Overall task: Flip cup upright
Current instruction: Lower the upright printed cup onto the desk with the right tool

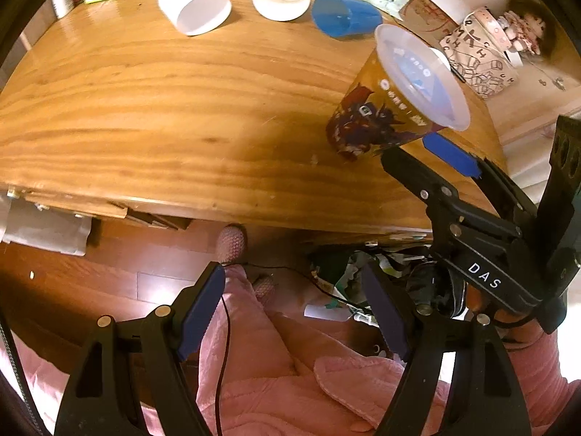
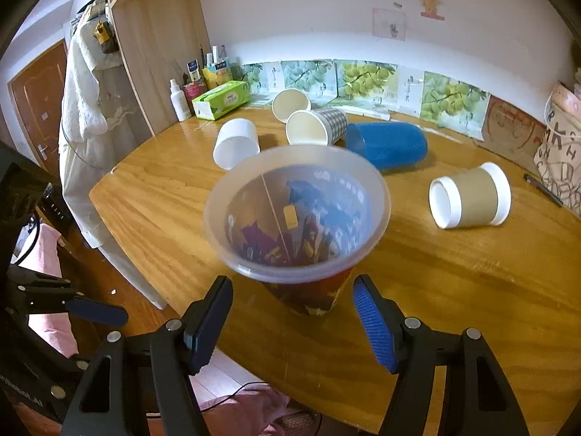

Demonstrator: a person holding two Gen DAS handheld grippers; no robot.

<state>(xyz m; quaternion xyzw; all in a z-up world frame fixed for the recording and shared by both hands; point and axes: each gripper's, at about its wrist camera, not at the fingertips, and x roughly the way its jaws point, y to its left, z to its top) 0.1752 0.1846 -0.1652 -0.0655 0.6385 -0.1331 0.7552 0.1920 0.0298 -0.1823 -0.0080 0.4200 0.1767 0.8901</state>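
Left gripper: my jaws hang open off the table edge, holding nothing.
Printed cup: standing mouth-up near the front edge, apparently upright.
Right gripper: jaws spread either side of its base, not clamping; I'd back straight out without nudging it.

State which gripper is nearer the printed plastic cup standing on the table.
Right. The right gripper is open just in front of the printed cup, its fingers either side; the left gripper hangs back beyond the table edge.
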